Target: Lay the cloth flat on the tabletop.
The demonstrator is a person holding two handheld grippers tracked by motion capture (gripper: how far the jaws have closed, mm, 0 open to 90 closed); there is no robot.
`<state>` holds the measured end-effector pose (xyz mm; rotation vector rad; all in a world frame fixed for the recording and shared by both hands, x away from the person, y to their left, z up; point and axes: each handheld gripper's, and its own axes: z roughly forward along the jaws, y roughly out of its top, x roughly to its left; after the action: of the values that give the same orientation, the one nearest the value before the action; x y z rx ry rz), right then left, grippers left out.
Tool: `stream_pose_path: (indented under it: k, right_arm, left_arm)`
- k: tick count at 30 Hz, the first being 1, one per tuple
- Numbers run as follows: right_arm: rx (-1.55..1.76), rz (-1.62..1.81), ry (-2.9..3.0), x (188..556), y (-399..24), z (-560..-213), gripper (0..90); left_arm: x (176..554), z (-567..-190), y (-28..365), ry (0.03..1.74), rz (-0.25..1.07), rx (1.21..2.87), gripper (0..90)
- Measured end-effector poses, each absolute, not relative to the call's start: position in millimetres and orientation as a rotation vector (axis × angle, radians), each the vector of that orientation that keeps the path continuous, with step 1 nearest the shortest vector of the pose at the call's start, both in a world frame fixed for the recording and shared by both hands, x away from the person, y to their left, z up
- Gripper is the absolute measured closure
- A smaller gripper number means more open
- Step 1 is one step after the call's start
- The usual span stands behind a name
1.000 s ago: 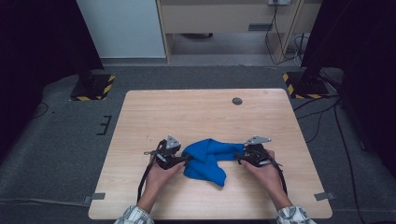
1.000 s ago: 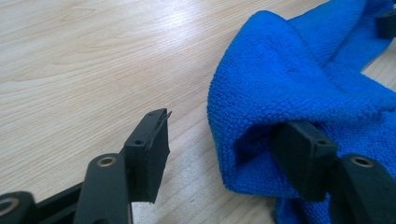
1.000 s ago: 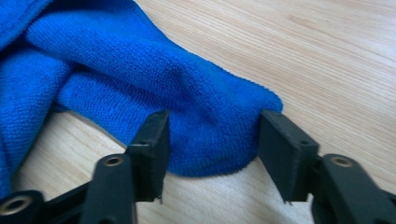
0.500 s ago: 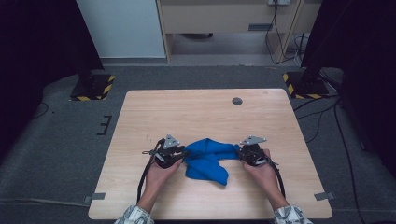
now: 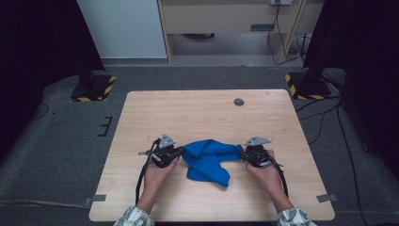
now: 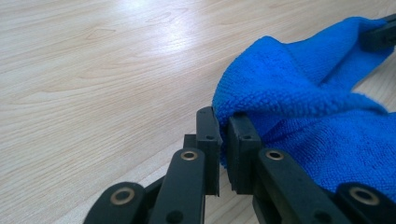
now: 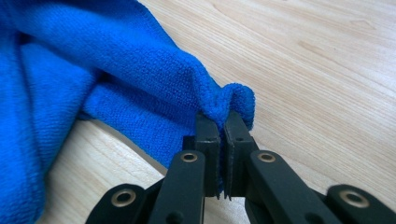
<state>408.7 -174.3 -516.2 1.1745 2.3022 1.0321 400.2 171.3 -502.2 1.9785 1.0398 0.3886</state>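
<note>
We had both grippers, left (image 6: 223, 122) and right (image 7: 223, 122), clenched on the blue cloth (image 5: 209, 159); the right's thin bite, seemingly just the hem, could slip under tension.

The cloth (image 5: 208, 159) is plain bright blue with a fine looped pile. The bench (image 5: 197, 113) is pale wood with faint darker grain. Both hand-held grippers, left (image 5: 175, 153) and right (image 5: 243, 153), are black with brass-coloured pivots and grey top plates. The sleeves (image 5: 134, 217) are checked, pale and dark.
</note>
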Motion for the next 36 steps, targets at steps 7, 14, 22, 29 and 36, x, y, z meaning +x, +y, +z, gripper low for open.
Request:
stream_pose_path:
  k: [7,14,22,29,36]
  right_arm:
    - [1.164,1.042,2.3,408,-179,-511,87.4]
    - [1.122,1.0,2.347,409,-175,-516,87.3]
    - [1.112,0.983,2.366,412,-169,-525,75.7]
    - [1.104,1.028,2.349,410,-168,-523,62.1]
    - [1.136,1.039,2.297,409,-172,-518,48.1]
  left_arm:
    - [402,-504,177,1.069,0.372,1.961,85.0]
    - [405,-514,179,1.151,0.334,2.005,86.0]
    - [407,-518,178,1.153,0.35,2.02,69.4]
    - [407,-515,171,1.112,0.409,2.008,41.1]
    - [416,-515,172,1.107,0.425,2.001,39.1]
